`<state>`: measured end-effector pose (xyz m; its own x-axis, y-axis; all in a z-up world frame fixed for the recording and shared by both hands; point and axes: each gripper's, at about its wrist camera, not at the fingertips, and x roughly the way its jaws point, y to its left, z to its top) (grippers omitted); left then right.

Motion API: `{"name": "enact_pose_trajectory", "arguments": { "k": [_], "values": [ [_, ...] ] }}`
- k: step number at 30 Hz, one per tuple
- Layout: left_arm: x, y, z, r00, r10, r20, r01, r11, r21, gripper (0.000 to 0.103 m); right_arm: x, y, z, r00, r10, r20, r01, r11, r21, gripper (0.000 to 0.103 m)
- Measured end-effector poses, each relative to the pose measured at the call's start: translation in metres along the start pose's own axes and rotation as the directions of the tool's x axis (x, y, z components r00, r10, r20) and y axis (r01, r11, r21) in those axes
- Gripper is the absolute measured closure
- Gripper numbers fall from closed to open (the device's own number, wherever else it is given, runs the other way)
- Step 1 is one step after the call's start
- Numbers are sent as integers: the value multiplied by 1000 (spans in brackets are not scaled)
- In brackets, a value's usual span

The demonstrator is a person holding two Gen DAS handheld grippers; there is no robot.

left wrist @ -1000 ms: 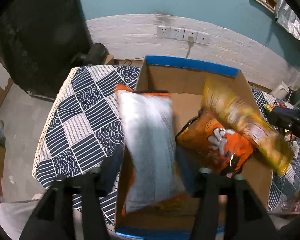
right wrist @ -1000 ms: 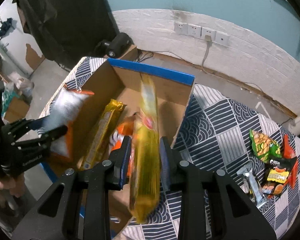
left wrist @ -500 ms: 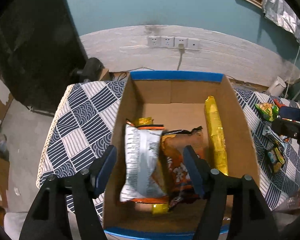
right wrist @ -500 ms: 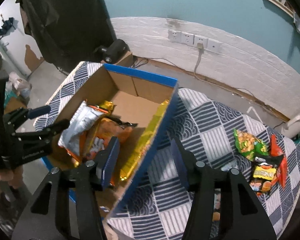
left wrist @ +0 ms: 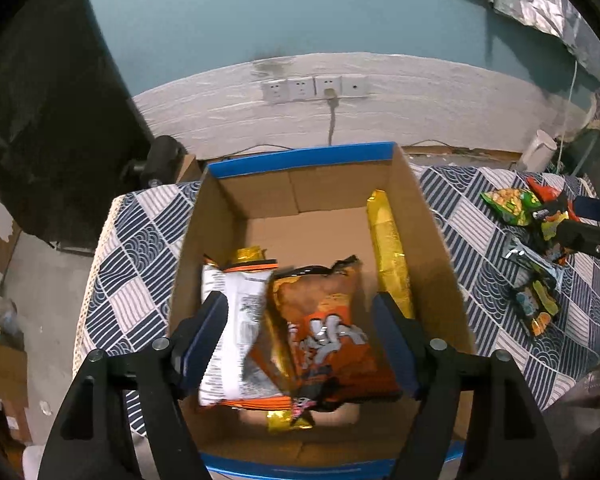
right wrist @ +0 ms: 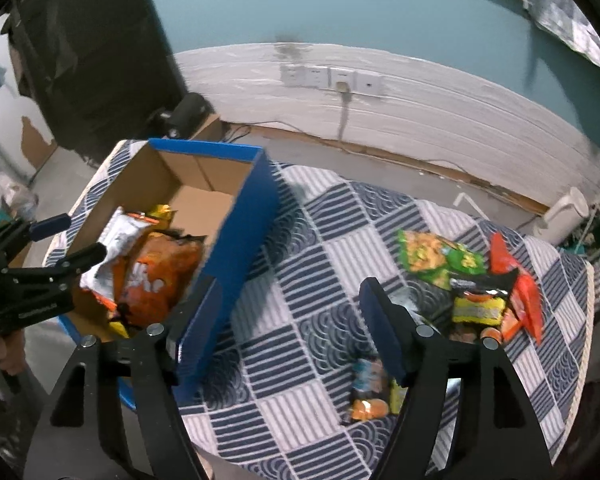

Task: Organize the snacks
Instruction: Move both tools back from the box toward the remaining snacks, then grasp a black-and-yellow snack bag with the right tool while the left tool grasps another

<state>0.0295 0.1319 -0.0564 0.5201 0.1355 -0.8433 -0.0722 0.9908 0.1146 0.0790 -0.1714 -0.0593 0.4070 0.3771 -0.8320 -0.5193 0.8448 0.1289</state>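
Observation:
A blue cardboard box [left wrist: 300,162] [right wrist: 244,236] stands on the left part of the patterned table. In it lie a white and orange bag [left wrist: 236,320] [right wrist: 112,240], an orange snack bag [left wrist: 324,328] [right wrist: 160,272] and a long yellow packet [left wrist: 390,256] along the right wall. My left gripper [left wrist: 300,340] hangs open and empty over the box. My right gripper [right wrist: 288,324] is open and empty over the cloth, right of the box. Loose snacks lie at the right: a green bag [right wrist: 436,256] [left wrist: 508,202], a red packet [right wrist: 516,288] and a small packet [right wrist: 368,392].
A blue and white patterned cloth [right wrist: 328,224] covers the table. The wall behind has a row of sockets [left wrist: 314,88] with a cable. A dark curtain [left wrist: 40,120] hangs at the left. A white jug [right wrist: 560,216] stands at the far right.
Both grippers let go of their snacks. The white and orange bag and the yellow packet dropped into the box. The right gripper opened and swung right over the cloth. The left gripper opened wide.

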Motion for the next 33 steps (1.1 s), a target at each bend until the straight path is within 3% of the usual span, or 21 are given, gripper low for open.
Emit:
{"name": "enact_pose_trajectory", "arguments": {
  "k": [18,33],
  "values": [
    [-5,-107,11,997,-78,-22,81,983,166,27,-11,-101,-43,996,-85,-23,87,984,154,27],
    [25,-178,16,992,-106,-75,123,951,283,26,-1,-161,-69,990,-133,-54,142,961,238,27]
  ]
}}
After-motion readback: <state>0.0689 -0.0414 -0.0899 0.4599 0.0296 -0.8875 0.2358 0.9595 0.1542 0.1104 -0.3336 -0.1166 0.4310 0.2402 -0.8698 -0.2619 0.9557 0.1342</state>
